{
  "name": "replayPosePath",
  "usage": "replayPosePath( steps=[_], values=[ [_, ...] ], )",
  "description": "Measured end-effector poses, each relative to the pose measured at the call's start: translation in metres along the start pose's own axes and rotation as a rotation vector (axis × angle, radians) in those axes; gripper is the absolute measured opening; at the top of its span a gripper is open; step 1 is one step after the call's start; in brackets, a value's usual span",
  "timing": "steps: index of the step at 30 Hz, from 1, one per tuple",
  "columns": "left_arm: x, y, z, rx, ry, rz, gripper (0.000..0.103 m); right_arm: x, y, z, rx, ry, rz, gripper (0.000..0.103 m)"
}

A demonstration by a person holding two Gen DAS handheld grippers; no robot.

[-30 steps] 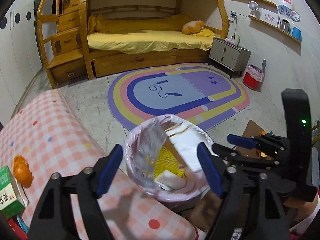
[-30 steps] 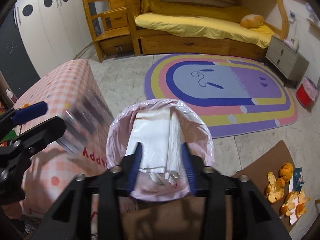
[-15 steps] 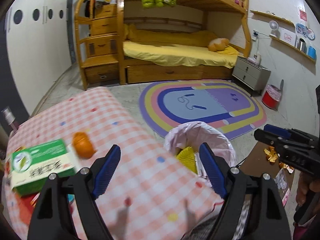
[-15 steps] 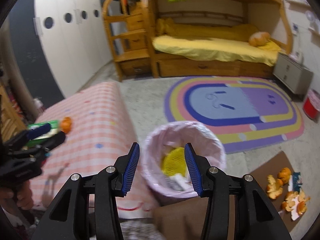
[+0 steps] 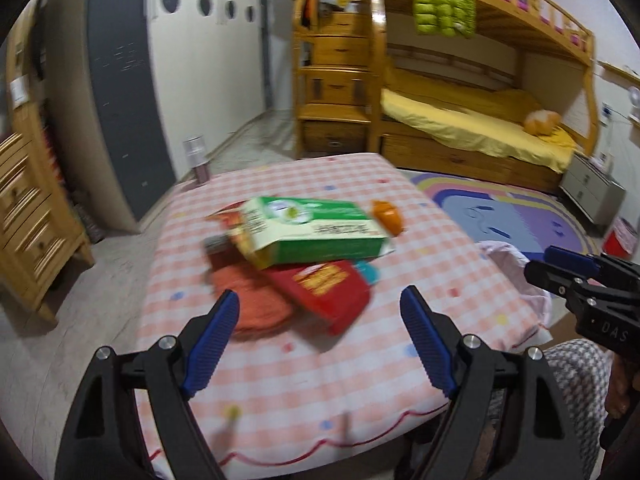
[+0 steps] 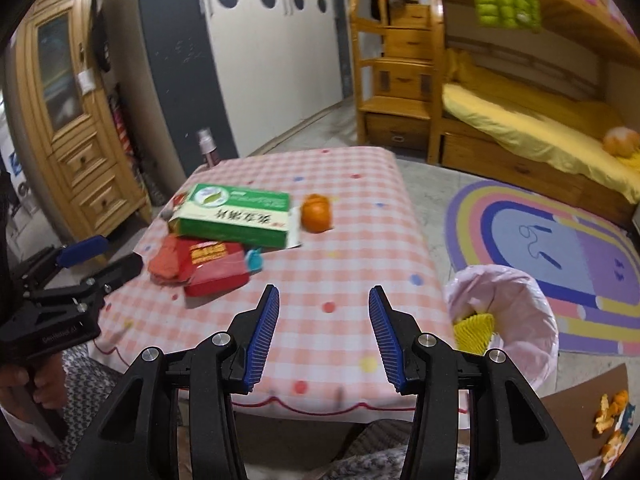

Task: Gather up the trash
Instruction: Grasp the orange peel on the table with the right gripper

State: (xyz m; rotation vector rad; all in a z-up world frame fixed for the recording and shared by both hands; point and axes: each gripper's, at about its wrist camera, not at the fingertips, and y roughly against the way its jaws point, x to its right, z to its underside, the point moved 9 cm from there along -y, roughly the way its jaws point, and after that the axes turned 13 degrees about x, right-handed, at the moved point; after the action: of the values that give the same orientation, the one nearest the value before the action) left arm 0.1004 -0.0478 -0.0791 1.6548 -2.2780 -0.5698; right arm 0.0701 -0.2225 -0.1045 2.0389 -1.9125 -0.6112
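Green box (image 5: 320, 232) on checked table (image 5: 460, 280), beyond left gripper (image 5: 320, 344) fingers; both grippers' fingers spread, empty.

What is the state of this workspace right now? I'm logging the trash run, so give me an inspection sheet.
Surface: table with a pink checked cloth.
Job's things: green box lying on a red packet; orange fruit beside them; pink-lined trash bin at the table's edge, a yellow item inside.
Clutter: orange peels on the floor.
Grippers: left gripper open, empty; right gripper open, empty.
Cables: nothing seen.
Surroundings: bunk bed, rainbow rug, wardrobe.
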Motion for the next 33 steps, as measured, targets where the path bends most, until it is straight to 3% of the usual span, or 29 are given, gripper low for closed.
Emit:
replayPosePath(
  steps=[4, 11, 20, 24, 29, 33],
  values=[
    [-0.037, 0.006, 0.016, -0.004, 0.019, -0.051, 0.08, -0.022, -0.016, 0.009, -0.044, 0.031, -0.012, 0.048],
    [-0.079, -0.023, 0.017, -0.007, 0.091, -0.056, 0.08, -0.038, -0.053, -0.004, -0.064, 0.083, -0.005, 0.048],
    [-0.081, -0.075, 0.01, -0.02, 0.124, 0.004, 0.08, -0.031, -0.114, -0.022, -0.042, 0.183, -0.018, 0.049],
    [-0.076, -0.093, -0.002, -0.024, 0.087, 0.001, 0.08, -0.014, -0.135, -0.025, -0.067, 0.134, -0.006, 0.049],
    [-0.064, -0.107, -0.034, 0.034, 0.053, 0.035, 0.081, -0.005, -0.164, -0.018, -0.135, 0.073, -0.027, 0.048],
    [-0.063, -0.107, -0.043, 0.065, 0.053, 0.053, 0.082, -0.008, -0.175, -0.028, -0.119, 0.044, -0.038, 0.049]
  ],
)
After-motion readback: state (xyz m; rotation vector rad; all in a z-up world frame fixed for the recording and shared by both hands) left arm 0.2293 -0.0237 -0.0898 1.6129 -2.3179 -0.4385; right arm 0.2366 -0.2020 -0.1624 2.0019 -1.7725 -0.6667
